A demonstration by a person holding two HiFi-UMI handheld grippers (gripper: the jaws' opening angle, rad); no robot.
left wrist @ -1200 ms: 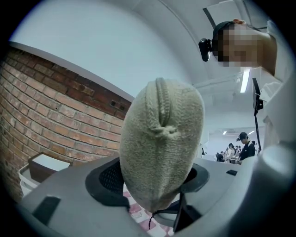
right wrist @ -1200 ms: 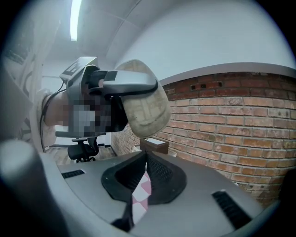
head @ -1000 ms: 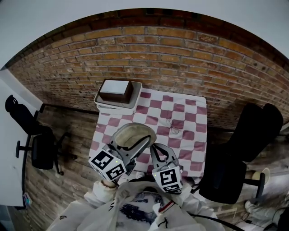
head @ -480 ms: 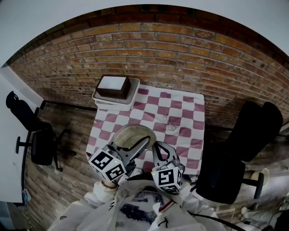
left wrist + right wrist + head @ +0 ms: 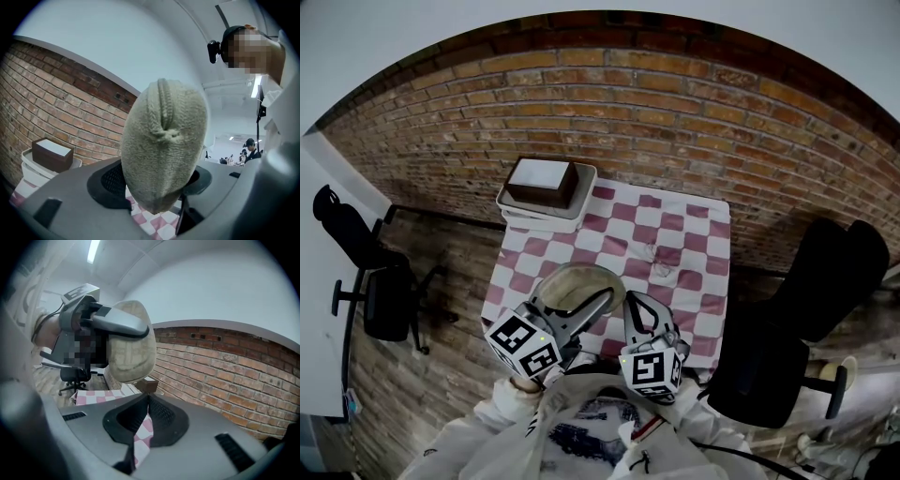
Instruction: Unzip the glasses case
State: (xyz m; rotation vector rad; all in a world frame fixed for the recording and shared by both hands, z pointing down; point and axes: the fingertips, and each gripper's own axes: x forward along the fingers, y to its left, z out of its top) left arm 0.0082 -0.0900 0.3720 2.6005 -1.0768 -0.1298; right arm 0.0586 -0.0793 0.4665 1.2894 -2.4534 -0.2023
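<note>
Left hand-held gripper clamps glasses case upright, zip end up; right hand-held gripper closed.

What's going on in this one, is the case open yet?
A person is working with two handheld grippers over a table with a checked cloth. The left gripper is clamped on the beige fabric glasses case and holds it up above the cloth. The right gripper is shut with nothing in it, close beside the case but not on it. From what shows of the zip, the case looks closed, so the unzipping has not visibly begun.
</note>
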